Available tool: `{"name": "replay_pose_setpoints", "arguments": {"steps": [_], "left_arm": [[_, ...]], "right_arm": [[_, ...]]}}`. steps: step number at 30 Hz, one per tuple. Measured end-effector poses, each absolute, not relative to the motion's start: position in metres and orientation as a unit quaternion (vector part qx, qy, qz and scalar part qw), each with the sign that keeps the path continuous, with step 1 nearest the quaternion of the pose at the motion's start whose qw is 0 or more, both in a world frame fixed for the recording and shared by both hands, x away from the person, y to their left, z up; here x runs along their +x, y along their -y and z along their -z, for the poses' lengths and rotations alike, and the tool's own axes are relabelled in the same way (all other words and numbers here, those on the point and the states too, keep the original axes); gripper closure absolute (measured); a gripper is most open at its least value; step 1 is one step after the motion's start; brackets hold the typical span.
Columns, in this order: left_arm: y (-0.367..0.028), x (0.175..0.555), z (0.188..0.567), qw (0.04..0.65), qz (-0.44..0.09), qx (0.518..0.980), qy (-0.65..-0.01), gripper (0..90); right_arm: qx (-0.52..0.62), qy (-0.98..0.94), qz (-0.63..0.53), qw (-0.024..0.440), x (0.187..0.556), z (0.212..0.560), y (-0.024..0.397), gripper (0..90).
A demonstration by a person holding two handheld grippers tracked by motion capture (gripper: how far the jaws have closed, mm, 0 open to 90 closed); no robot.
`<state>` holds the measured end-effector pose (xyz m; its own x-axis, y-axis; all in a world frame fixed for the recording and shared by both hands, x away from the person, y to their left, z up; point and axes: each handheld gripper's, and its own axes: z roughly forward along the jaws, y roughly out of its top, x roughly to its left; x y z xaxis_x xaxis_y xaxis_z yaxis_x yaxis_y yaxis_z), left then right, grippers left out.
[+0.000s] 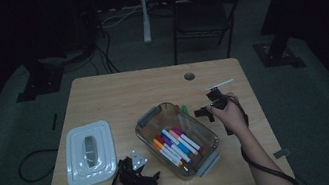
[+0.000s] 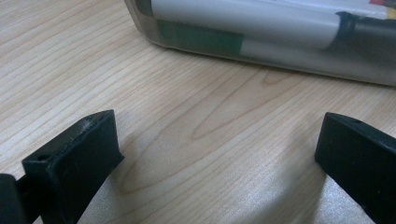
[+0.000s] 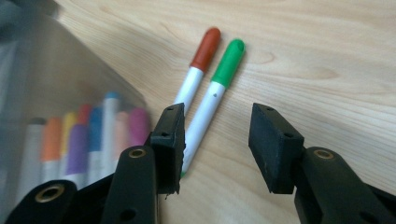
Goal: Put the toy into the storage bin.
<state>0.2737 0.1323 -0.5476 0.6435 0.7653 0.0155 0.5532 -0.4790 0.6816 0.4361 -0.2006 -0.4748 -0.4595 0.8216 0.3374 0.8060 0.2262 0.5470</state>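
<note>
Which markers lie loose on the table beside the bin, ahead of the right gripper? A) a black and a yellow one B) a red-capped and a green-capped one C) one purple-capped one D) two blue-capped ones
B: the right gripper view shows a red-capped marker and a green-capped marker side by side on the wood, outside the clear bin.

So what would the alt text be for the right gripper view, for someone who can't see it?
Two black jaws of the right gripper stand open just above a wooden table, over two markers lying side by side: a green-capped marker and a red-capped marker. At left, a clear plastic box holds more coloured markers.
</note>
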Motion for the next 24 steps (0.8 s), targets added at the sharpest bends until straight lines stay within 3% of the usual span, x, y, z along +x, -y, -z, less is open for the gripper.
{"name": "replay_pose_setpoints", "arguments": {"steps": [18, 24], "left_arm": [[-0.132, 0.274, 0.548, 0.329, -0.161, 0.845, -0.39, 0.5], [-0.132, 0.274, 0.548, 0.329, -0.161, 0.845, -0.39, 0.5]], "right_arm": [[0.528, -0.796, -0.296, -0.009, 0.469, 0.518, 0.165, 53.9], [0.545, -0.792, -0.273, 0.016, 0.471, 0.517, 0.166, 61.3]]}}
